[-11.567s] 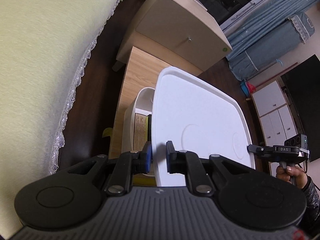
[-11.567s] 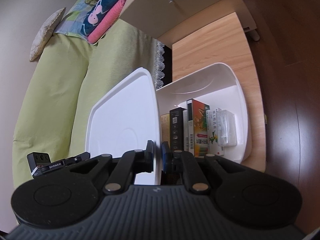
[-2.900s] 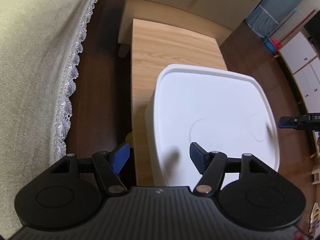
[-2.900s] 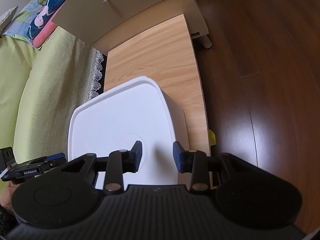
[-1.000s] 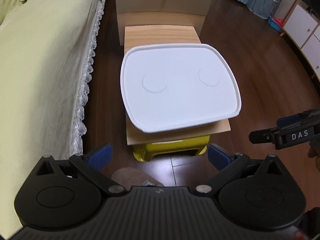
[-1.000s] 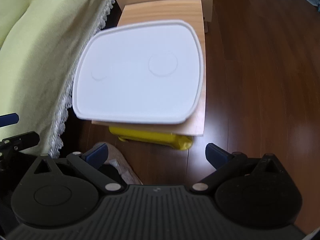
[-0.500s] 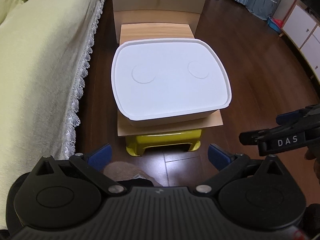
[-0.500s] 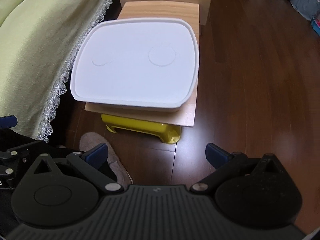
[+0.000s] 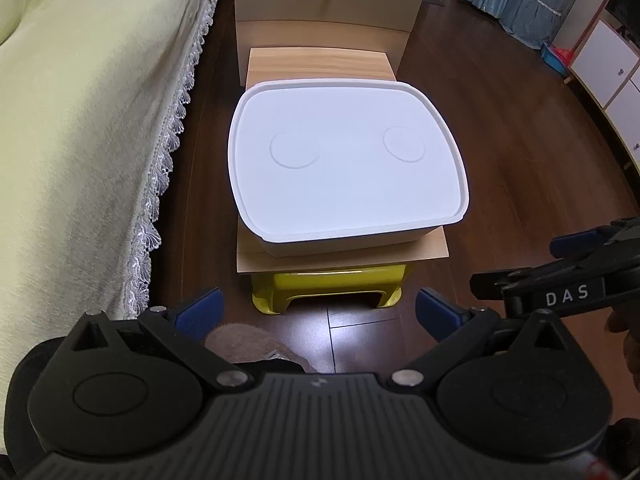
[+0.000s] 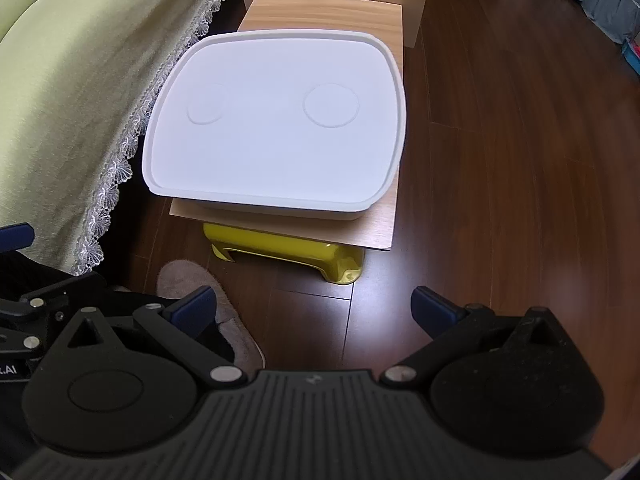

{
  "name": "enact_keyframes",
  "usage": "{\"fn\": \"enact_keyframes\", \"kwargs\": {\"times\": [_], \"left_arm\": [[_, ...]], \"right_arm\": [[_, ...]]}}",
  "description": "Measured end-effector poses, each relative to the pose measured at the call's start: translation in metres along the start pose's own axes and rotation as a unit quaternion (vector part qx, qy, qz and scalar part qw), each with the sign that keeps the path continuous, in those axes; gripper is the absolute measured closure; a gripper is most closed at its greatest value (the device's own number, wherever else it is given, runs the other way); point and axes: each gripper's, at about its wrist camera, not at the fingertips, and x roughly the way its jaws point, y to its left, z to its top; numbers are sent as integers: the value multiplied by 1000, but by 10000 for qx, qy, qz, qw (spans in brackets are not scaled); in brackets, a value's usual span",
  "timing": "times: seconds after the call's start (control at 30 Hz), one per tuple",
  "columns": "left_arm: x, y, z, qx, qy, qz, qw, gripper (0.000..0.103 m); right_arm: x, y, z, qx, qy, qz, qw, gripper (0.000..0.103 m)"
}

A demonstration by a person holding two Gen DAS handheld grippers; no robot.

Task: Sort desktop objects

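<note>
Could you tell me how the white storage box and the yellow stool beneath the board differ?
The white storage box sits on top of the wooden board, lidded and fully in view; the yellow stool stands on the floor beneath it, mostly hidden. The box looks far wider than the stool. Both appear to be smooth plastic.

Matt white plastic lid [image 9: 344, 168], pale wood-grain tabletop [image 9: 320, 62], glossy yellow plastic stool [image 9: 328, 286], shiny dark wooden floor [image 10: 520, 160], lace-edged green cloth cover [image 9: 80, 140] at left.
</note>
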Motion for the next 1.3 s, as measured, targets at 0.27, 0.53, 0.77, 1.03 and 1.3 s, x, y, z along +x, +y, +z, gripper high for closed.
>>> {"fn": "enact_keyframes", "kwargs": {"times": [0.27, 0.53, 0.77, 1.03, 1.3], "left_arm": [[2, 7, 3, -209, 29, -54, 9998, 0], [0, 10, 6, -228, -28, -60, 9997, 0], [1, 20, 14, 6, 45, 49, 10000, 0], [8, 39, 23, 133, 161, 13, 9998, 0], [13, 46, 26, 77, 158, -129, 9998, 1]], "right_arm": [[1, 8, 5, -18, 16, 22, 10000, 1], [1, 10, 8, 129, 11, 19, 9999, 1], [1, 19, 10, 299, 7, 50, 9995, 1], [4, 34, 11, 536, 54, -1, 9986, 1], [8, 40, 16, 761, -9, -198, 9969, 1]]}}
